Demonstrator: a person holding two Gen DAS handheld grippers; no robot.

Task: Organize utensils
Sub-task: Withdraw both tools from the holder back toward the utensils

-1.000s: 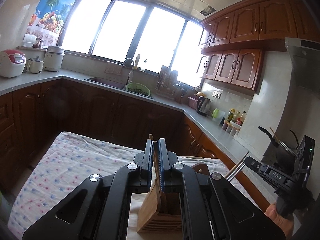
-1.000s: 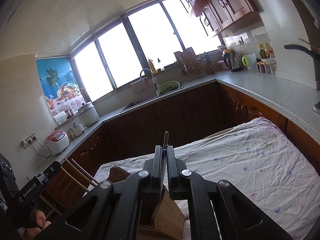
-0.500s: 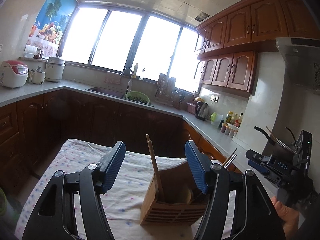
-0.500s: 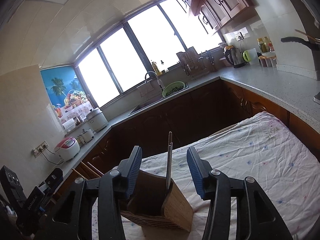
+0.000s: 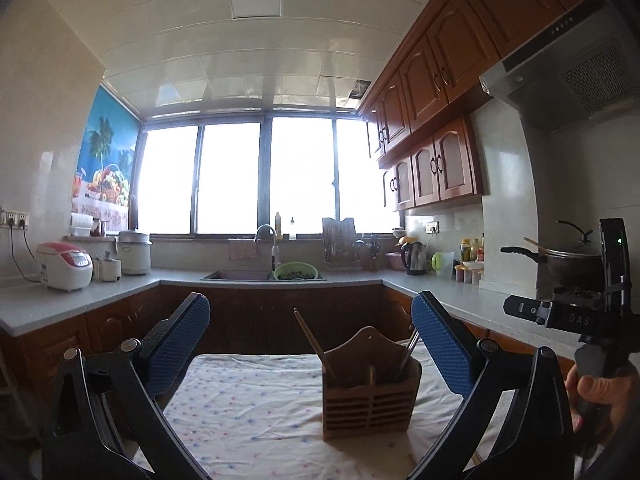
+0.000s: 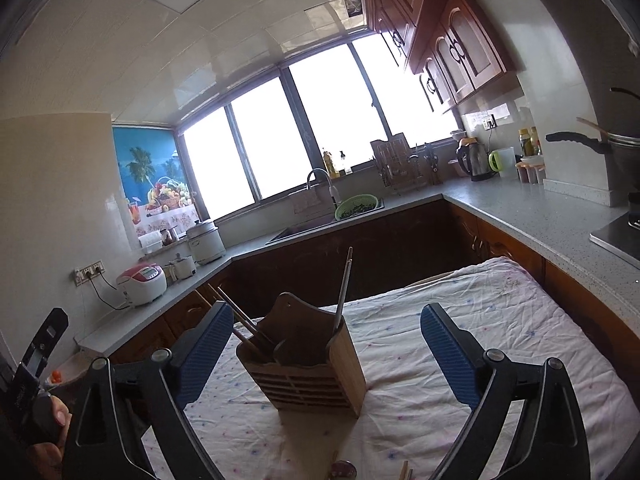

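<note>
Readable text: "DAS" in pale letters on the black body of my right gripper (image 5: 568, 318) | my left gripper's (image 6: 24, 390) lettering too blurred to make out | nothing else legible.

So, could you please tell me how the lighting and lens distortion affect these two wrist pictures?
Left wrist view: the wide kitchen window is blown out to pure white, leaving the slatted wooden utensil holder backlit and dim; the cabinets bow at the frame edges. Right wrist view: the same glare, the grey stone countertop curves strongly, and the corners darken.
</note>
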